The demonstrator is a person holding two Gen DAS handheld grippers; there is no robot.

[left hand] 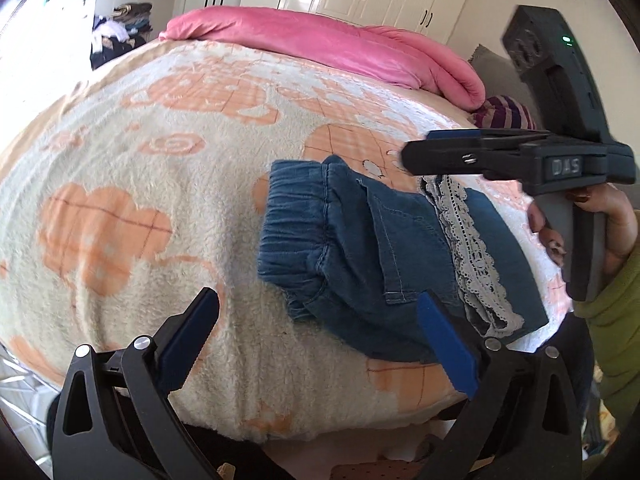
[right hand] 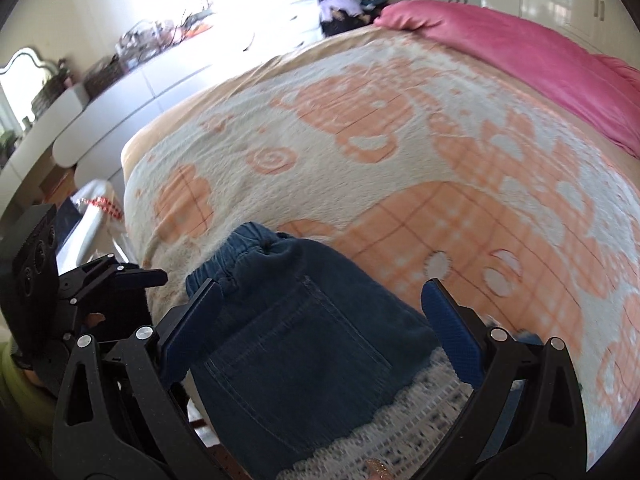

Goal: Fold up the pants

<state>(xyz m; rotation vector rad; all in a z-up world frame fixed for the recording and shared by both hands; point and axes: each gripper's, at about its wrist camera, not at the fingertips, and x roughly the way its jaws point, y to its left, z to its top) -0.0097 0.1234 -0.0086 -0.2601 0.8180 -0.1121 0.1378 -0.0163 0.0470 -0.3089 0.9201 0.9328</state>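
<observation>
Left wrist view: we hold the left gripper (left hand: pixel 320 344) and right gripper (right hand: pixel 322 320) spread, empty, over the folded pants (left hand: pixel 384 256); we should press the lace hem (left hand: pixel 476 256) flat.

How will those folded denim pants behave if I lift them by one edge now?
The denim pants would probably sag and unfold: soft layers lie loosely stacked. The lace trim looks delicate and might snag on the jaws. On the fleecy blanket, pushing would likely bunch them rather than slide.

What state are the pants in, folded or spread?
Folded: the pants lie as a compact stack on the blanket, lace hem doubled over near the waistband.
</observation>
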